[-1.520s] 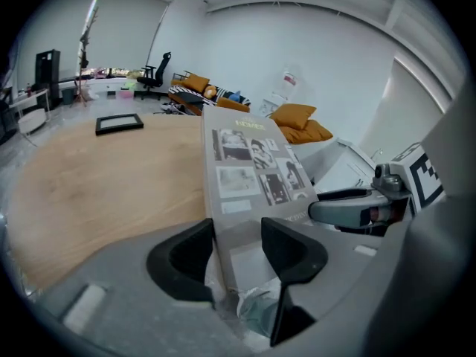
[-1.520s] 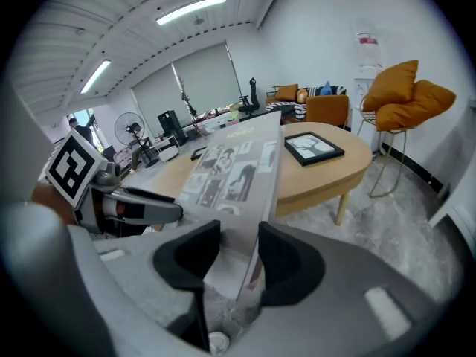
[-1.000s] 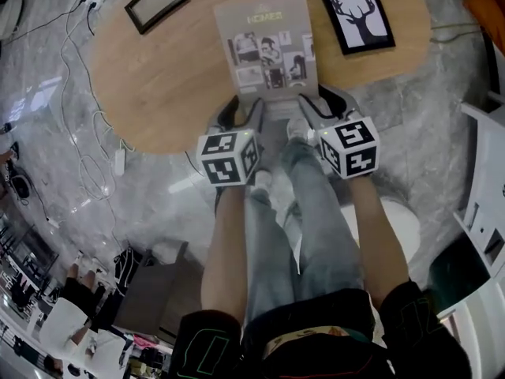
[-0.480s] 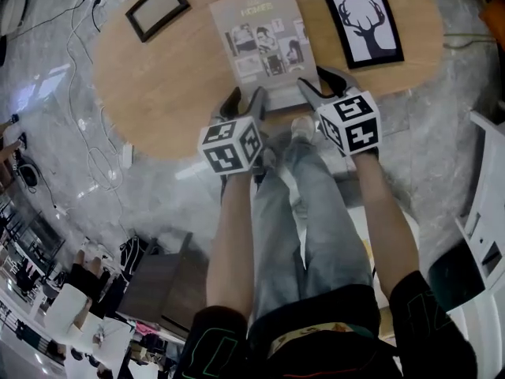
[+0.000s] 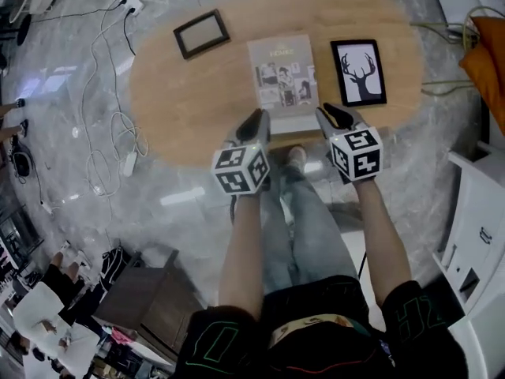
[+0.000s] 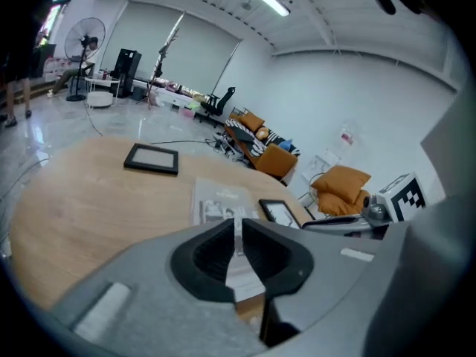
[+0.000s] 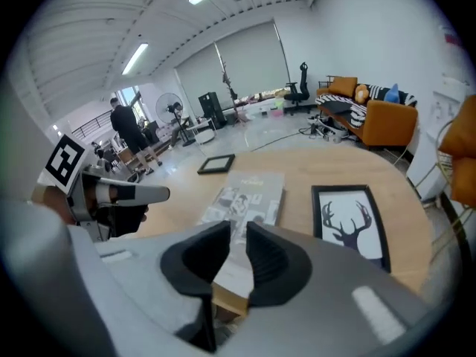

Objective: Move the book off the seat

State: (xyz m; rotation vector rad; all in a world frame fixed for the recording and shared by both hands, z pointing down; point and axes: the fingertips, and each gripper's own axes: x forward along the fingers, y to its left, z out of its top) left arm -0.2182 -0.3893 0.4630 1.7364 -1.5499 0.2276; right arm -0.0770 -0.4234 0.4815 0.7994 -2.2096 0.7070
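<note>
The grey book (image 5: 284,81) lies flat in the middle of the oval wooden table (image 5: 197,105), cover up. My left gripper (image 5: 259,118) hovers over the table's near edge, just left of the book's near corner. Its jaws have just been closing and stand nearly together, with nothing between them. My right gripper (image 5: 331,115) hovers by the book's near right corner. Its jaws have just been closing too, and a narrow empty gap remains. Past the left jaws (image 6: 238,233) lies the book (image 6: 223,203). The book (image 7: 245,195) shows again beyond the right jaws (image 7: 236,248).
A black picture frame (image 5: 202,33) lies left of the book and a deer print (image 5: 358,72) right of it. White cables (image 5: 102,133) trail over the marble floor at the left. A white cabinet (image 5: 477,235) stands at the right, an orange cushion (image 5: 489,61) behind it.
Both grippers have lifted and drawn back from the book's near edge, and their jaws have narrowed. The book stays flat on the table.
</note>
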